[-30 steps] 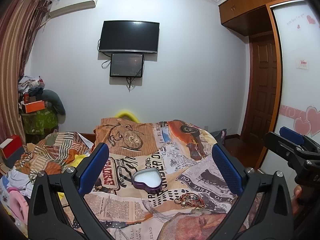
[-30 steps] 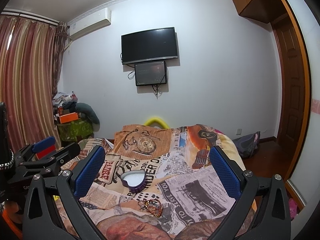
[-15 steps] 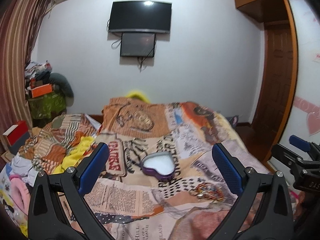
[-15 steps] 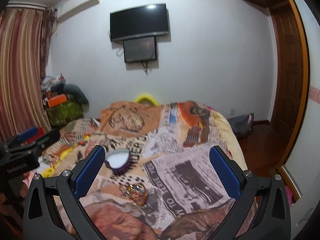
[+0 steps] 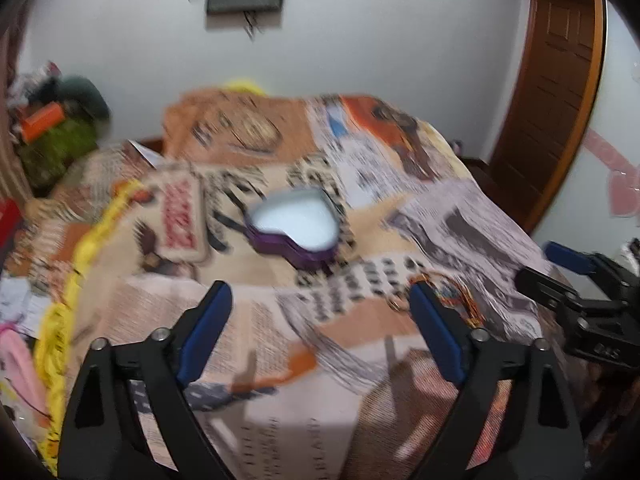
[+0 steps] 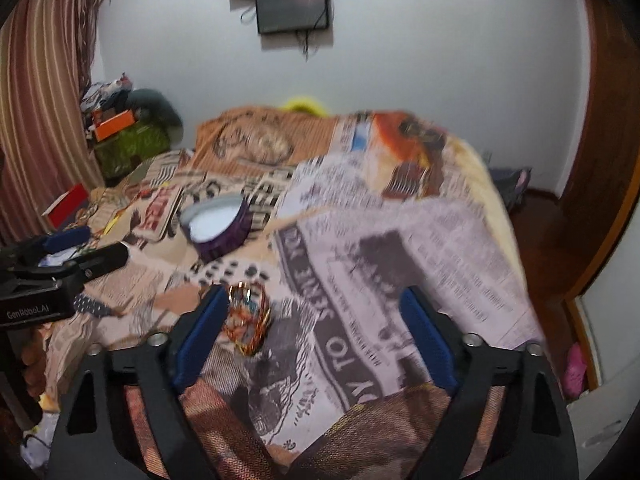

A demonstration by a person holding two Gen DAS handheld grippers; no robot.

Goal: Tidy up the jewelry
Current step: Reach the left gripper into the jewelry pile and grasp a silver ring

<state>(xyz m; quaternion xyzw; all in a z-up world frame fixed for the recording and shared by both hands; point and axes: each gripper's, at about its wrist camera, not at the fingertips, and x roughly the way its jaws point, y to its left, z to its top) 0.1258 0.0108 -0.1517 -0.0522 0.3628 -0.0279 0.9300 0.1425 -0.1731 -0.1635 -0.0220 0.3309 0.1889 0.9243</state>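
A purple heart-shaped tin point(image 5: 298, 226) with a pale inside lies open on the newspaper-print bedspread point(image 5: 280, 320); it also shows in the right wrist view point(image 6: 219, 229). A heap of red-gold jewelry point(image 6: 247, 319) lies on the spread just inside the right gripper's left finger; in the left wrist view it point(image 5: 448, 296) sits behind the left gripper's right finger. My left gripper point(image 5: 320, 328) is open and empty above the spread, short of the tin. My right gripper point(image 6: 314, 332) is open and empty above the spread.
The bed fills the middle. Piled clothes and an orange box point(image 6: 116, 124) stand at the far left by the curtain. A wooden door point(image 5: 560, 80) and wardrobe are on the right. A TV point(image 6: 292, 4) hangs on the far wall. The floor shows right of the bed point(image 6: 544, 240).
Both grippers have tilted down and moved closer to the bed. The tin and the jewelry now look larger and nearer. The frames are motion-blurred.
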